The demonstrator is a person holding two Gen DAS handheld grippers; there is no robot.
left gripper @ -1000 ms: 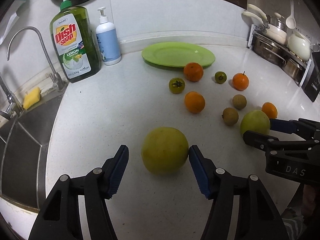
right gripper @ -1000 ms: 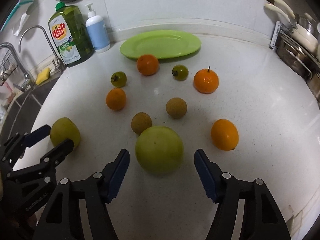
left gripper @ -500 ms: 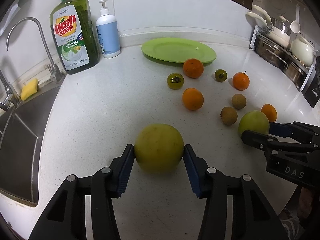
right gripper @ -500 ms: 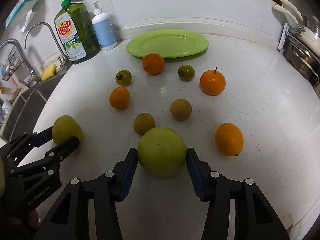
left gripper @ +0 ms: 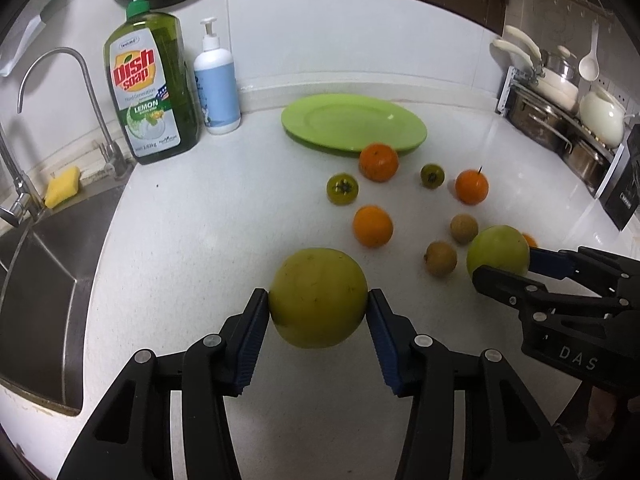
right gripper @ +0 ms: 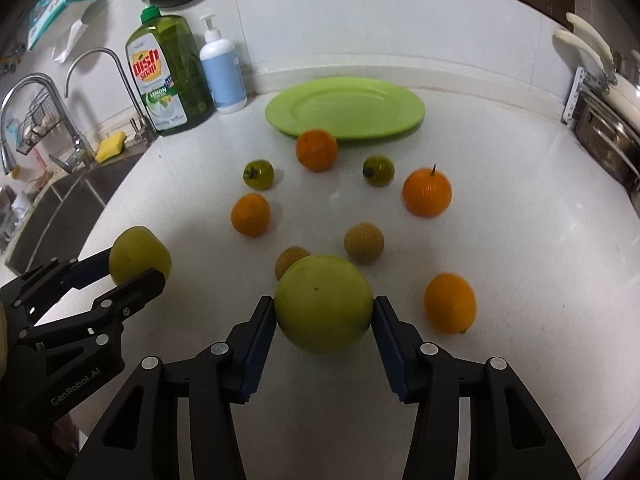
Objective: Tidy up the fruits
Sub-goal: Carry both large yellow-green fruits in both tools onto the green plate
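Note:
A large yellow-green round fruit (left gripper: 318, 292) sits between the blue pads of my left gripper (left gripper: 318, 306), which is shut on it. My right gripper (right gripper: 323, 310) is shut on a second large green fruit (right gripper: 324, 300). Each gripper shows in the other's view, the right gripper (left gripper: 506, 266) at the right and the left gripper (right gripper: 134, 268) at the left. Beyond them on the white counter (left gripper: 224, 216) lie several oranges (right gripper: 427, 192), two small green fruits (right gripper: 259, 175) and two brown round fruits (right gripper: 364, 243). An empty green plate (right gripper: 344, 108) stands at the back.
A green dish soap bottle (left gripper: 150, 88) and a white pump bottle (left gripper: 217, 84) stand at the back left. A steel sink (left gripper: 36, 280) with a tap (left gripper: 60, 76) and a yellow sponge (left gripper: 62, 186) borders the counter's left. A rack of pots (left gripper: 560, 120) fills the back right.
Both grippers were open around their large green fruits a second ago. They closed on them and now hold them; the hands have barely moved.

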